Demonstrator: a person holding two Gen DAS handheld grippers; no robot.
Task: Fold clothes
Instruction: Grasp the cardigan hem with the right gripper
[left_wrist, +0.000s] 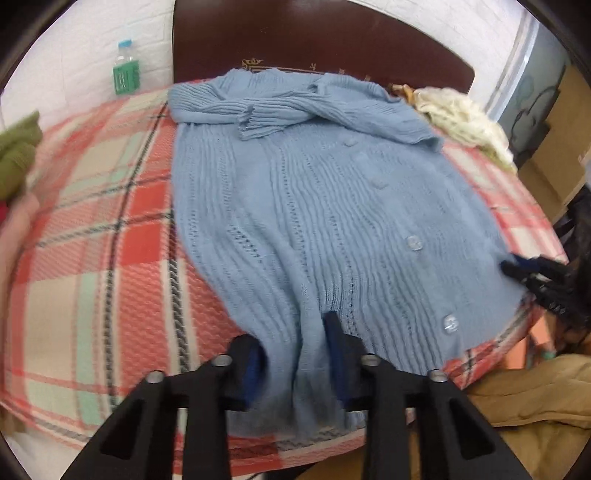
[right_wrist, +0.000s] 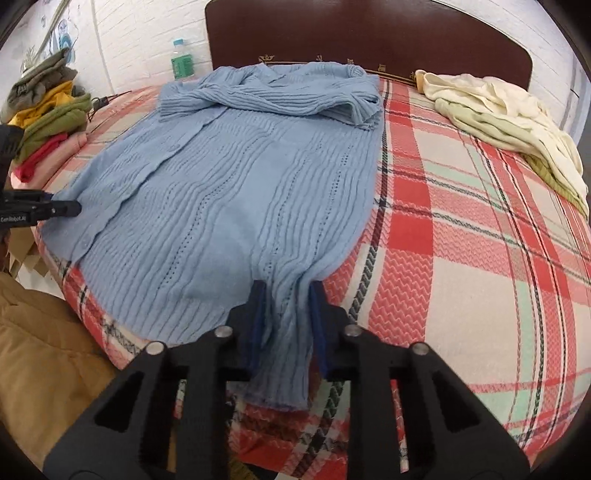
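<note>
A light blue knit cardigan (left_wrist: 314, 206) lies spread flat on the plaid bed cover (left_wrist: 110, 229), sleeves folded across its chest near the headboard. My left gripper (left_wrist: 295, 332) is shut on a bunch of the near hem, which puckers between its blue pads. In the right wrist view the cardigan (right_wrist: 240, 192) fills the middle, and my right gripper (right_wrist: 287, 288) is shut on the hem near its right corner. Each gripper shows in the other's view: the right gripper (left_wrist: 524, 273) at the cardigan's right edge, the left gripper (right_wrist: 62, 208) at its left hem corner.
A dark red headboard (right_wrist: 369, 33) closes the far side, with a water bottle (right_wrist: 181, 61) beside it. Folded clothes (right_wrist: 48, 122) are stacked at the bed's left. Cream and pale green garments (right_wrist: 498, 110) lie at the right. Tan fabric (right_wrist: 44, 350) is below the near edge.
</note>
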